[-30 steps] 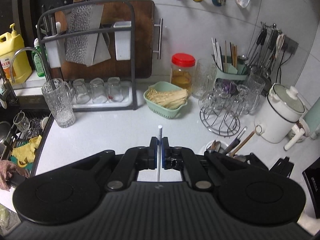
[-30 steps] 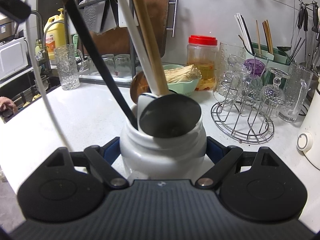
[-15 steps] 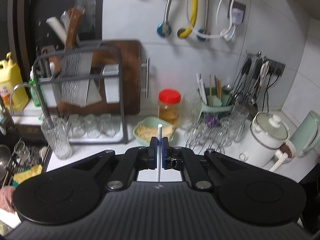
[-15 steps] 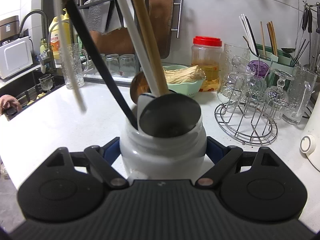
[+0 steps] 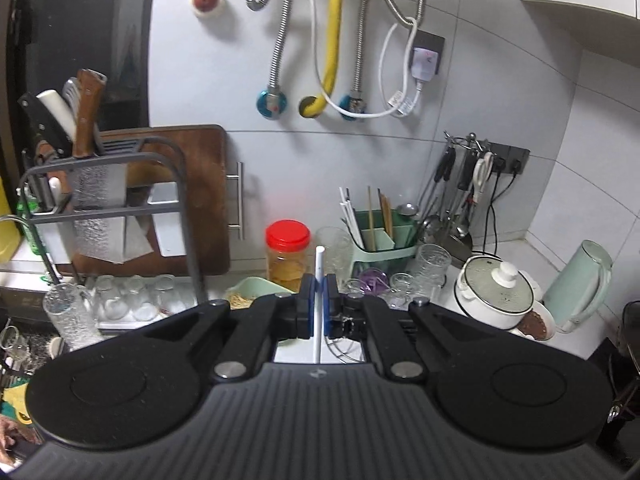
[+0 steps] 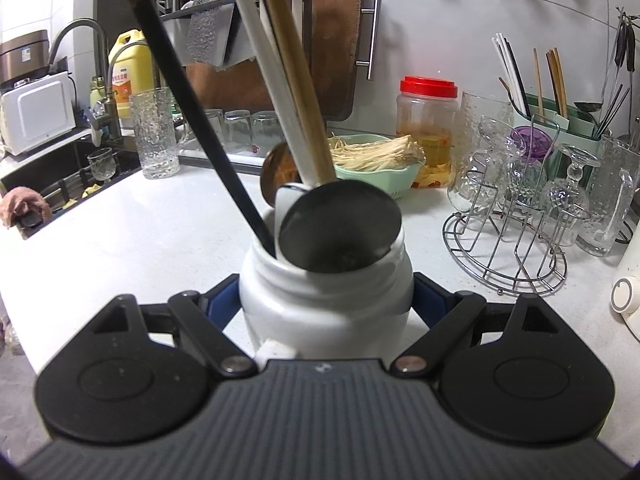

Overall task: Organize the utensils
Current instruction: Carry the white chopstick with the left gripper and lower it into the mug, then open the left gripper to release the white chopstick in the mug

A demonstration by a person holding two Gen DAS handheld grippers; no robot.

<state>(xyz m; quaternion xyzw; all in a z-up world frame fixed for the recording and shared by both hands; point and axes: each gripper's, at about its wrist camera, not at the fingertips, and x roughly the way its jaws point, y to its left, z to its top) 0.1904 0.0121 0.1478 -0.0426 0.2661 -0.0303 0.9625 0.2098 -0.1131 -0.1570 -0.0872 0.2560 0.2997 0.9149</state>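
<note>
I am holding my left gripper [image 5: 319, 307] up above the counter, tilted a little downward toward the back wall, its blue pads [image 5: 306, 307] pinching a thin white chopstick [image 5: 319, 276] between them. The chopstick is standing upright in my grip, its top end poking above the pads and its lower part running down behind them. Past it I am looking at the red-lidded jar [image 5: 288, 254] and the green utensil caddy [image 5: 384, 242] with more chopsticks standing in it, against the tiled wall.

My right gripper [image 6: 326, 300] is sitting low over the white countertop [image 6: 132, 236], angled gently downward, its jaws clamped on the sides of a white ceramic jar [image 6: 324, 300]. The jar is standing upright between my blue pads [image 6: 222, 300]. Out of its mouth are leaning a black handle [image 6: 192, 120], a white handle [image 6: 266, 76] and a wooden handle [image 6: 294, 76], all slanting up to the left, with a dark ladle bowl [image 6: 340, 226] resting across the opening. A wire glass rack [image 6: 508, 248] is standing to the right of the jar, well apart.
</note>
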